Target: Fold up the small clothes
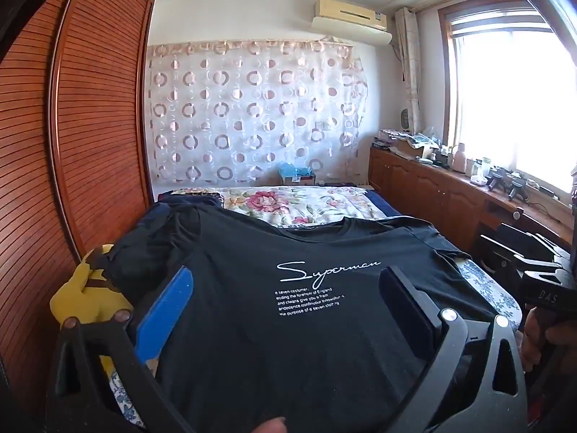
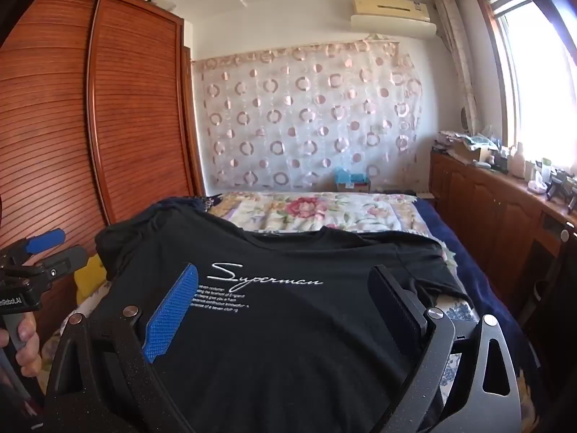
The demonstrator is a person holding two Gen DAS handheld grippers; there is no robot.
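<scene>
Two grippers, both spread wide with nothing pinched between the fingers. The left gripper [image 1: 288, 303] hangs over the tee [image 1: 274, 324], one blue finger [image 1: 166, 310] on the left side of its view and a black finger [image 1: 407, 299] on the right, and the white chest print sits right in the gap between them. Can't tell if the fingers actually touch the cloth or just float above it.

Same deal with the right gripper [image 2: 285, 306]: blue finger [image 2: 173, 314] over the start of the print, black finger [image 2: 396, 299] over toward the sleeve, jaws wide apart, nothing clamped.

The tee is black with "Superman" in white script and a few small lines of text under it. It lies face up and mostly flat on the near end of the bed [image 1: 487, 285], collar pointing away toward the floral quilt [image 1: 306, 202]. The left sleeve end is bunched up a bit, the right sleeve lies out toward the bed edge.

A yellow plush [image 1: 86, 288] is wedged between the tee and the wardrobe [image 1: 72, 126] on the left. In the right wrist view you can see a hand [image 2: 21, 339] gripping the left gripper's handle at the far left edge.

Back wall has a curtain [image 2: 306, 115] with ring patterns, an AC unit [image 2: 393, 9] above it, and a window [image 2: 533, 72] on the right blasting light over a cluttered counter [image 2: 505, 187].
</scene>
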